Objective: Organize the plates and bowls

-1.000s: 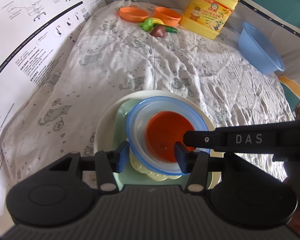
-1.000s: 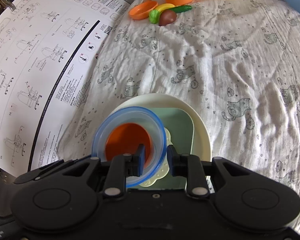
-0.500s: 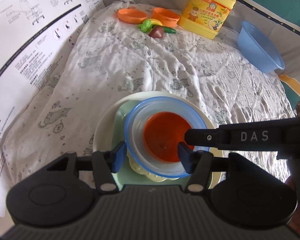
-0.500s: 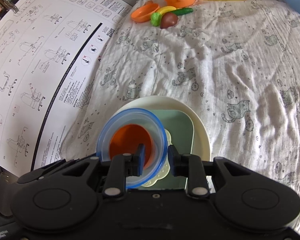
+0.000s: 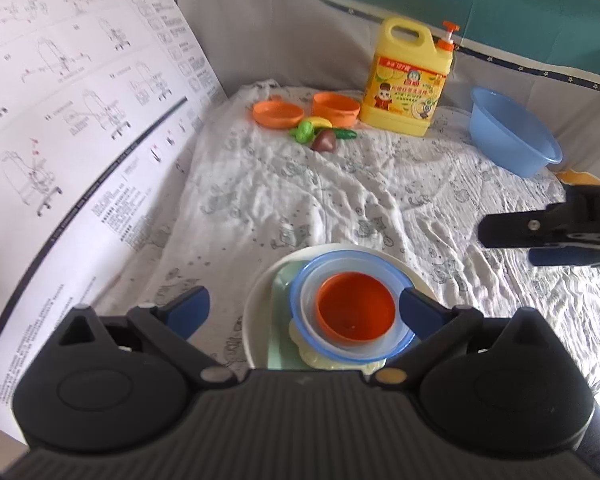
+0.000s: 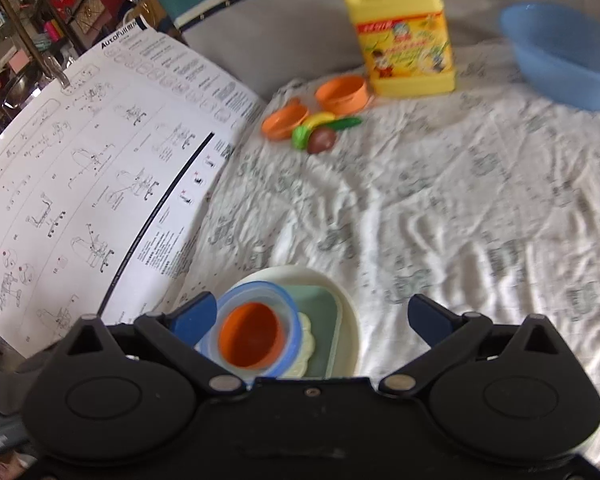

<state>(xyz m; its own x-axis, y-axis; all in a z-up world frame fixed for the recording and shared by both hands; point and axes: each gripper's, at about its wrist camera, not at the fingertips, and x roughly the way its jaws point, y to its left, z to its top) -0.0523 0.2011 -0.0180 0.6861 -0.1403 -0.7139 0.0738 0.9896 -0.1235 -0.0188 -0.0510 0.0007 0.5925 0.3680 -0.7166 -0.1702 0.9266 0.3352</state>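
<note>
A stack stands on the cat-print cloth: a round cream plate [image 5: 260,308], a pale green square plate [image 5: 282,284], a scalloped cream plate [image 5: 312,354], a blue-rimmed clear bowl [image 5: 300,292] and an orange bowl [image 5: 354,312] on top. The same stack shows in the right wrist view, with the orange bowl [image 6: 250,334] uppermost. My left gripper [image 5: 302,308] is open and empty, raised just behind the stack. My right gripper [image 6: 312,314] is open and empty above the stack's near side; it also shows at the right in the left wrist view [image 5: 540,236].
At the back stand an orange dish [image 5: 278,114], an orange bowl [image 5: 336,109], toy fruit and vegetables [image 5: 320,134], a yellow detergent jug [image 5: 408,80] and a blue basin [image 5: 512,136]. A large printed instruction sheet [image 5: 60,140] lies along the left.
Both grippers opened wide and pulled up and back from the stack. The right gripper let go of the blue-rimmed bowl's rim and moved off to the right.
</note>
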